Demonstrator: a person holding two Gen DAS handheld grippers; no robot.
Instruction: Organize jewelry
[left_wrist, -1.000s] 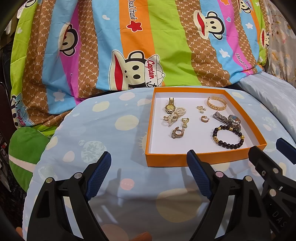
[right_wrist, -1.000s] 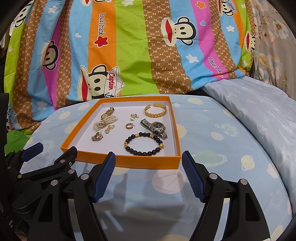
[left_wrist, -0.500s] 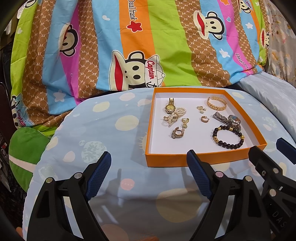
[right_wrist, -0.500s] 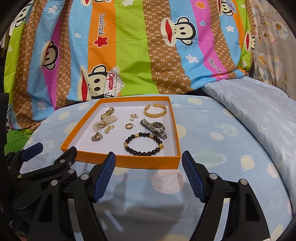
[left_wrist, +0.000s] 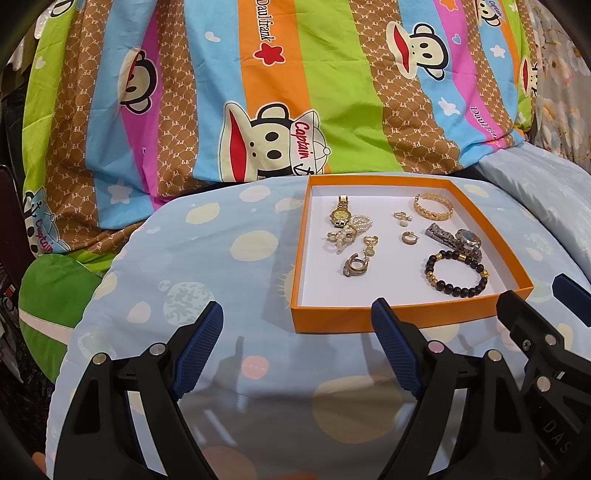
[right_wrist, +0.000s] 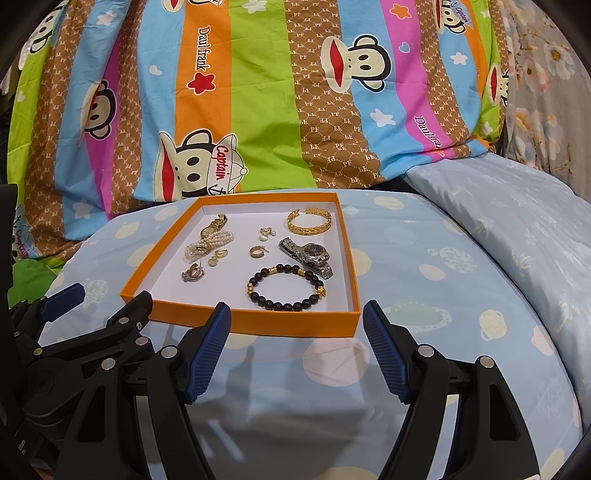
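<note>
An orange tray (left_wrist: 369, 321) (right_wrist: 258, 325) with a white floor lies on a light blue spotted cloth. In it lie a gold watch (left_wrist: 340, 215), a pearl bracelet (right_wrist: 210, 243), a gold bangle (right_wrist: 308, 222), a silver watch (right_wrist: 308, 255), a black bead bracelet (right_wrist: 286, 291) (left_wrist: 456, 273) and several small earrings and rings (left_wrist: 408, 237). My left gripper (left_wrist: 297, 347) is open and empty, just in front of the tray's near left corner. My right gripper (right_wrist: 295, 347) is open and empty, in front of the tray's near edge.
A striped cartoon-monkey blanket (left_wrist: 258, 92) rises behind the tray. A pale blue pillow (right_wrist: 517, 221) lies to the right. A green cushion (left_wrist: 51, 295) sits at the left edge. The right gripper also shows in the left wrist view (left_wrist: 539, 325).
</note>
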